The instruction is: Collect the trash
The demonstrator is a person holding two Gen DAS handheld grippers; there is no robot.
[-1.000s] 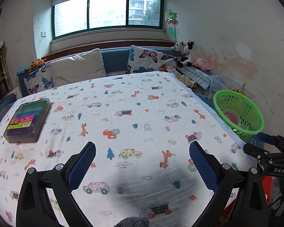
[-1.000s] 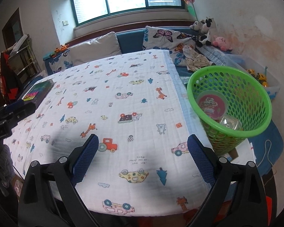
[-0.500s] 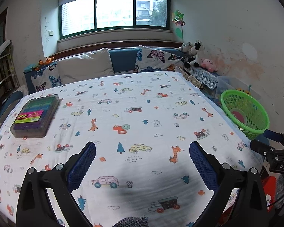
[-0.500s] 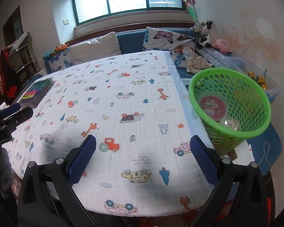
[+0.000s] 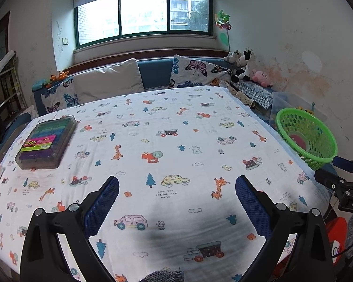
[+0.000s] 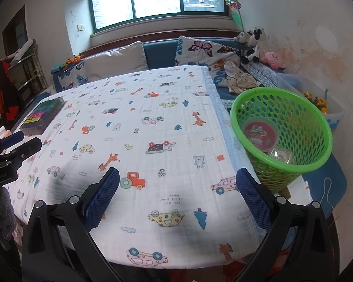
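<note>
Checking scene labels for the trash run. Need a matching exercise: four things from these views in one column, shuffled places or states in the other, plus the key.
Things:
1. green basket
2. marker case
3. pink plush
4. right claw

Places or states:
A. open, nothing between its fingers
B. far left of the printed cloth
C. beside the cloth's right edge, holding a red-lidded tub
D. back right corner, next to the cow plush

Pairs: 1-C, 2-B, 3-D, 4-A
</note>
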